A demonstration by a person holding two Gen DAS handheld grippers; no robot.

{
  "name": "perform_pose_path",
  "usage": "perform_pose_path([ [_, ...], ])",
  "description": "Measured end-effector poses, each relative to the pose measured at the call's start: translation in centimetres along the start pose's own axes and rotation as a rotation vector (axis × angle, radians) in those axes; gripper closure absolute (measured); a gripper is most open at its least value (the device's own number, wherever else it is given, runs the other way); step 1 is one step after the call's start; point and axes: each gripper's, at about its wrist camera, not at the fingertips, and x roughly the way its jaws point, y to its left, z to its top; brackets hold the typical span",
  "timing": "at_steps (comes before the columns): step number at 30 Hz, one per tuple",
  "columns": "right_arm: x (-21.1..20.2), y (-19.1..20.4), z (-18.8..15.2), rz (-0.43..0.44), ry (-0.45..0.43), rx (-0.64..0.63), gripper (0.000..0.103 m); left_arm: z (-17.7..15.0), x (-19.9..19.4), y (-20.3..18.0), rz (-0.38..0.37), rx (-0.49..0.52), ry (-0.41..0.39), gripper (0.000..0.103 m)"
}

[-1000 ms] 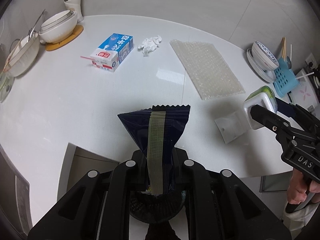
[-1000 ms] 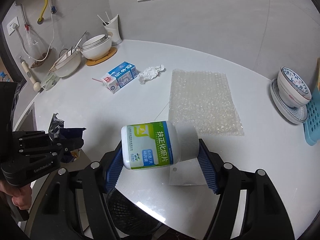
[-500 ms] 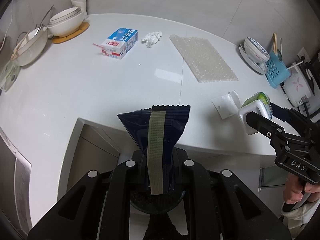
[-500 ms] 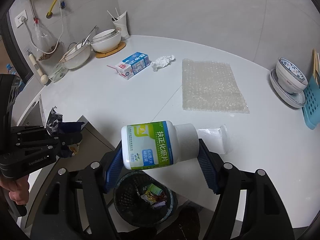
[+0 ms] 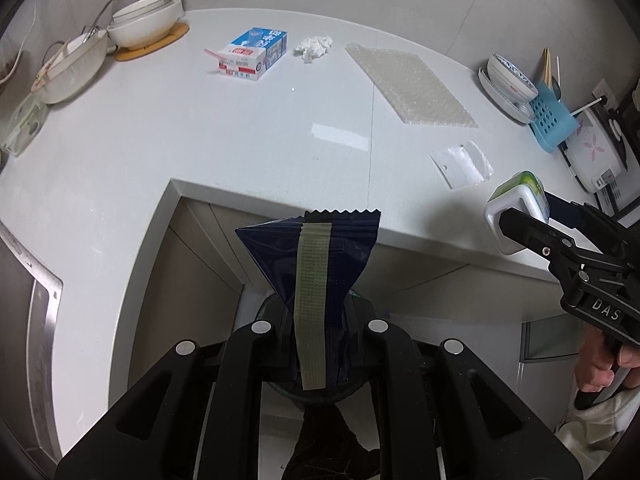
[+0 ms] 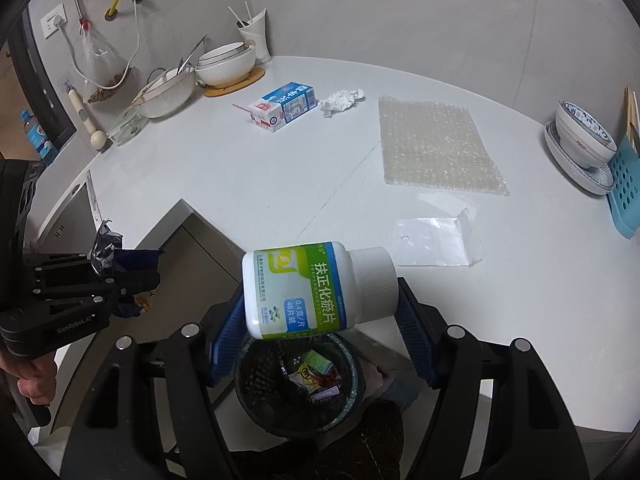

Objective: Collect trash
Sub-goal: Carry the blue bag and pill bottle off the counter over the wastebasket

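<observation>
The dark blue wrapper (image 5: 316, 264) stands up at the lower centre of the left wrist view, pinched at its bottom by the left gripper (image 5: 318, 344), whose jaws are pressed nearly together on it. At the lower centre of the right wrist view the pill bottle (image 6: 316, 288) lies sideways, clamped end to end between the wide-spread blue pads of the right gripper (image 6: 320, 312). Below it, the black mesh bin (image 6: 256, 376) holds several small wrappers. On the white counter (image 6: 280, 184) above lie a milk carton (image 6: 284, 106), crumpled tissue (image 6: 340, 100), bubble wrap (image 6: 436, 148) and a clear plastic bag (image 6: 436, 242).

Black gripper frames (image 5: 316, 364), silver screws, blue fingers (image 6: 414, 340)
</observation>
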Motion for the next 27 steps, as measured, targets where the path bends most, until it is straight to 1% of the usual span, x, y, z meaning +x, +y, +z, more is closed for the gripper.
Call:
perform_pose_path([
  [12,1.9,1.0,-3.4,-0.013,0.042,0.001,0.037,-3.3,1.5,0.9,-0.007,0.009,0.047,0.09],
  [15,2.5,1.2,-4.2,-0.004,0.057,0.004,0.037,-3.9,2.4,1.2,0.004,0.005,0.065,0.09],
  [21,3.8,1.7,-5.5,0.009,0.075,-0.009,0.037,-4.9,3.9,1.7,-0.002,-0.001,0.077,0.09],
  [27,5.1,1.6,-6.8,0.012,0.093,-0.004,0.037,-6.2,6.1,2.2,0.0,-0.005,0.109,0.09],
])
